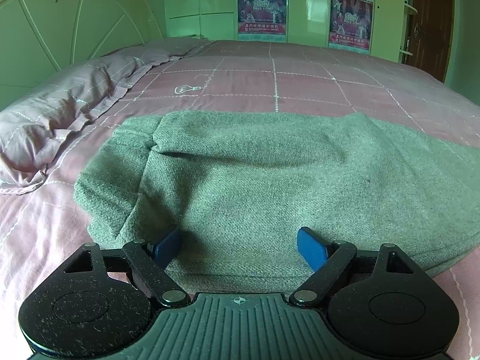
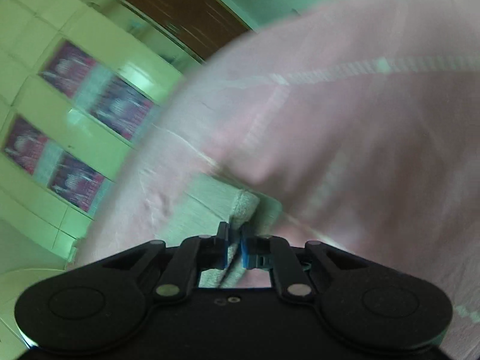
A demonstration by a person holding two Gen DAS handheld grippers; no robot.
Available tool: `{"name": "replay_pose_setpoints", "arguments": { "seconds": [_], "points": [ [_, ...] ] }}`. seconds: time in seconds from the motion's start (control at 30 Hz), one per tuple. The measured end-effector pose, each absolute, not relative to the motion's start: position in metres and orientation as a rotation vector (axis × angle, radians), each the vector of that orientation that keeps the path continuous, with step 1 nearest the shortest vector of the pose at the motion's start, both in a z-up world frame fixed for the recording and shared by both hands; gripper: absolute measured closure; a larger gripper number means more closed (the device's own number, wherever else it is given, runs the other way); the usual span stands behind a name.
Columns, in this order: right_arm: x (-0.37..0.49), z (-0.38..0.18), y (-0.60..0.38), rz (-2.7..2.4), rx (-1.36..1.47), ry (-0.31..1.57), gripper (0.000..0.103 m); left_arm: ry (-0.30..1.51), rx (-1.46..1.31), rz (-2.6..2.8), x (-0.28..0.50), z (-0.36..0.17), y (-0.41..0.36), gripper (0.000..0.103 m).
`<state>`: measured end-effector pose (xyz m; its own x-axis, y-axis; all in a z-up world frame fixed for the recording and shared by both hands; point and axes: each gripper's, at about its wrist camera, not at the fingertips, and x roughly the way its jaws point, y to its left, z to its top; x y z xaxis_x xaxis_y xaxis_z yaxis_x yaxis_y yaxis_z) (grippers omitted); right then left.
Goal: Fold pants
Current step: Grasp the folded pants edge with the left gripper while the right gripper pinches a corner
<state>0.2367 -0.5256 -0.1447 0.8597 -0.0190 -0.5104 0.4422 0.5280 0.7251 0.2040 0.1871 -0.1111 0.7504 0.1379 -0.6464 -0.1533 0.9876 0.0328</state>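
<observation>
Pink checked bedsheet (image 1: pixel 300 75), pillow (image 1: pixel 60 111), wardrobe posters (image 1: pixel 261 9) behind.

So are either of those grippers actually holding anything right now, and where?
The right gripper is shut on an edge of the green pants. The left gripper is open above the pants, holding nothing.

The left gripper (image 1: pixel 240 247) is being shown as a black, speckled frame with two round lobes, each marked by a shallow circular recess. Silver rivets are being seen at the linkage joints, and a ribbed grey plate with a small crosshair mark sits between them. Blue pads (image 1: pixel 312 249) are tipping the fingers. The right gripper (image 2: pixel 235 247) is being shown alike: black lobes, silver rivets, blue pads (image 2: pixel 246 252), two small screws.
</observation>
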Motion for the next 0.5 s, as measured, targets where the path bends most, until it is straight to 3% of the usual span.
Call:
{"name": "replay_pose_setpoints", "arguments": {
  "seconds": [0.03,0.1,0.2,0.27,0.33,0.37,0.5],
  "points": [
    [0.232,-0.144,-0.526,-0.284,1.003,0.456,0.097,0.704,-0.023,0.158,0.204,-0.111,0.187,0.019],
    [0.213,-0.134,-0.523,-0.3,0.99,0.372,0.075,0.702,-0.024,0.156,0.203,-0.111,0.187,0.019],
    [0.213,-0.14,-0.524,-0.294,1.028,0.403,0.063,0.697,-0.023,0.16,0.204,-0.113,0.186,0.018],
    [0.227,-0.149,-0.526,-0.25,1.059,0.449,0.061,0.697,-0.024,0.165,0.204,-0.114,0.184,0.018],
    [0.241,-0.15,-0.523,-0.244,1.017,0.498,0.067,0.7,-0.025,0.167,0.204,-0.113,0.184,0.017],
    [0.247,-0.15,-0.522,-0.239,1.005,0.54,0.103,0.701,-0.024,0.165,0.204,-0.112,0.185,0.017],
    [0.233,-0.11,-0.511,-0.154,0.938,0.41,0.103,0.706,-0.021,0.16,0.205,-0.111,0.186,0.017]
  ]
}}
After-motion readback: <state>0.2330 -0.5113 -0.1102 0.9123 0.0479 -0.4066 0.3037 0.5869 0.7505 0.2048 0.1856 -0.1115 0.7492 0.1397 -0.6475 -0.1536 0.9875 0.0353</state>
